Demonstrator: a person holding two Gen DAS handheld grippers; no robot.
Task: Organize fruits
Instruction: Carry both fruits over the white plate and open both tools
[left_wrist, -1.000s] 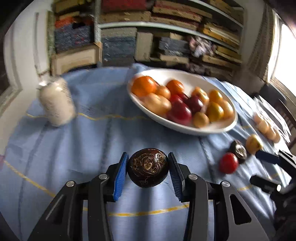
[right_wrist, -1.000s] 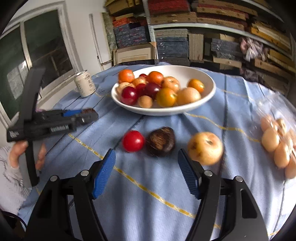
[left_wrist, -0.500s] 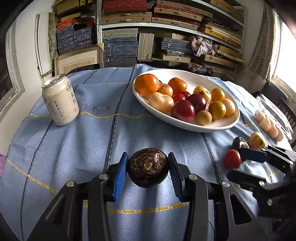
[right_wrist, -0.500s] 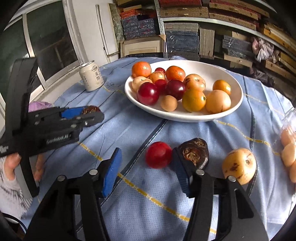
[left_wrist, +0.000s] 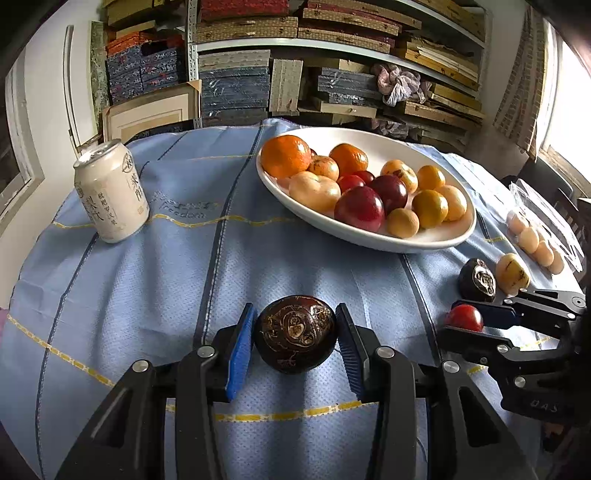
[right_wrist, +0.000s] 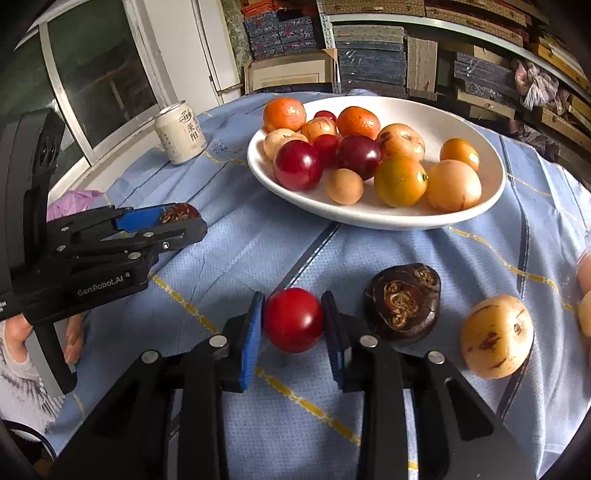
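Near the front edge of the tabletop (left_wrist: 110, 280), the left gripper (left_wrist: 294, 341) has its fingers closed on a dark brown fruit (left_wrist: 294, 339). The right gripper (right_wrist: 293, 325) fingers press on both sides of a red fruit (right_wrist: 293, 319). Farther back stands the white bowl (right_wrist: 461, 122) of fruits, and a can (left_wrist: 110, 192) near the left edge.

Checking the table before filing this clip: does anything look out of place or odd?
Only the drink can standing on the cloth left of the fruit bowl; it isn't fruit. A dark fruit and a blemished yellow fruit remain outside the bowl. Nothing spilled.
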